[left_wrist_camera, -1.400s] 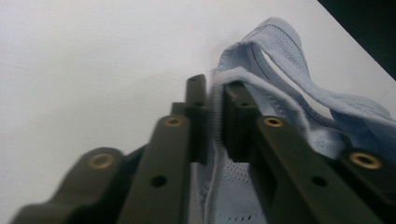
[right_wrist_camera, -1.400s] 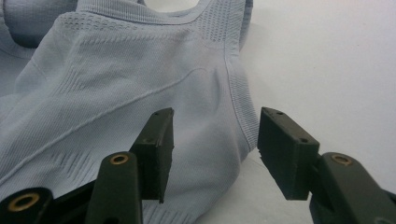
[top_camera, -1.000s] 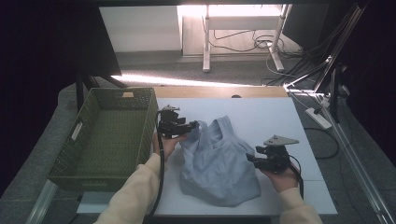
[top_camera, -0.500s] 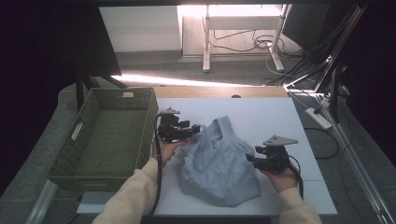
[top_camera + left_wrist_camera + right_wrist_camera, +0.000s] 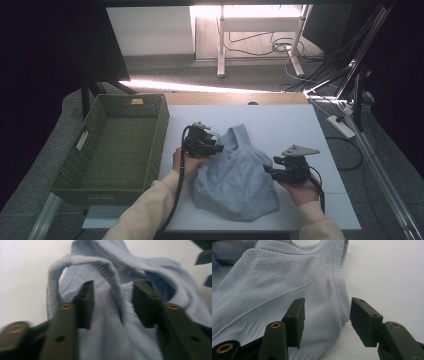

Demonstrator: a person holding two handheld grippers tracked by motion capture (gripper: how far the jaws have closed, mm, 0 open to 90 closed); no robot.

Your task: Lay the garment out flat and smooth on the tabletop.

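A light blue knit sleeveless top (image 5: pixel 235 180) lies crumpled on the white table (image 5: pixel 280 125). My left gripper (image 5: pixel 218 146) is at the garment's upper left edge. In the left gripper view the jaws have just been closing around a raised shoulder strap (image 5: pixel 113 277), which stands between the left gripper (image 5: pixel 112 305) pads untouched on either side. My right gripper (image 5: pixel 267 172) rests at the garment's right edge. In the right gripper view the right gripper (image 5: pixel 325 315) is open over the garment's side seam (image 5: pixel 339 292), its pads apart from the cloth.
A green woven basket (image 5: pixel 162 130) stands at the table's left, close to the left hand. A power strip (image 5: pixel 342 127) lies off the table's right edge. Bare table surface shows behind and to the right of the garment.
The left gripper has moved right and slightly down onto the garment's strap, and its jaws stand closer together. The right gripper and the garment's lower part have stayed put.
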